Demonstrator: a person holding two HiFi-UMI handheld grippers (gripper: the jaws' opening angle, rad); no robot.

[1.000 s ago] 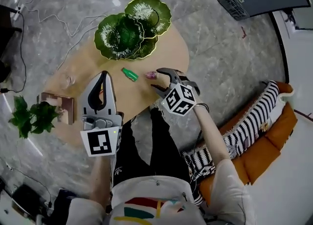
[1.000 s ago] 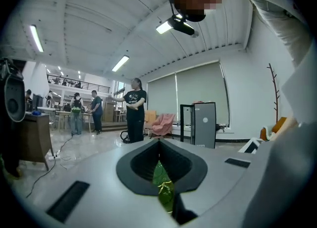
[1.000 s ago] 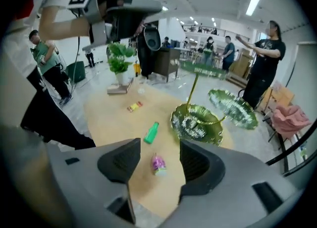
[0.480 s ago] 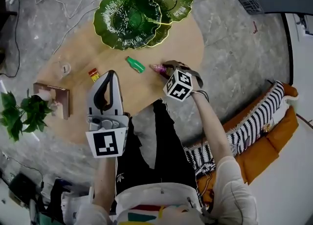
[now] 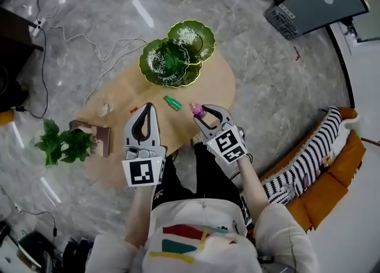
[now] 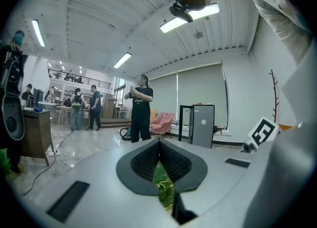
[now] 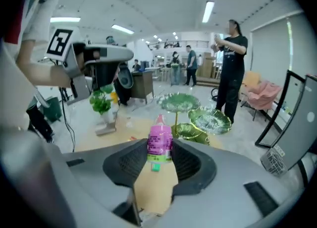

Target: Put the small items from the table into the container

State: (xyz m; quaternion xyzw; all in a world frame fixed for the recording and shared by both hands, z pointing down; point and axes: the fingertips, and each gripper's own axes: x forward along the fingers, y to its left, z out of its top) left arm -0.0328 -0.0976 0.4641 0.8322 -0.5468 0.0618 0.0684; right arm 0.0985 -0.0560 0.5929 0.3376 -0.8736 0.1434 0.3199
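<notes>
A small pink bottle [image 5: 196,110] [image 7: 159,142] is held upright between the pads of my right gripper [image 5: 199,112] [image 7: 159,155], which is shut on it above the wooden table [image 5: 119,159]. The green leaf-shaped dishes [image 5: 172,58] [image 7: 210,119] stand stacked at the table's far end. A small green bottle [image 5: 173,102] lies on the table between the dishes and my grippers. My left gripper [image 5: 147,108] [image 6: 159,147] hovers over the table's middle, shut with nothing in it. A small red item [image 5: 133,110] lies just left of its tip.
A clear glass [image 5: 104,108], a brown box [image 5: 95,135] and a potted plant [image 5: 62,144] occupy the table's left end. Cables [image 5: 89,40] run across the marble floor. A person [image 7: 230,73] stands beyond the dishes. A striped cushion [image 5: 303,165] lies at the right.
My right gripper closed on the pink bottle where it lay on the table and lifted it clear. The left gripper has stayed shut and hardly shifted.
</notes>
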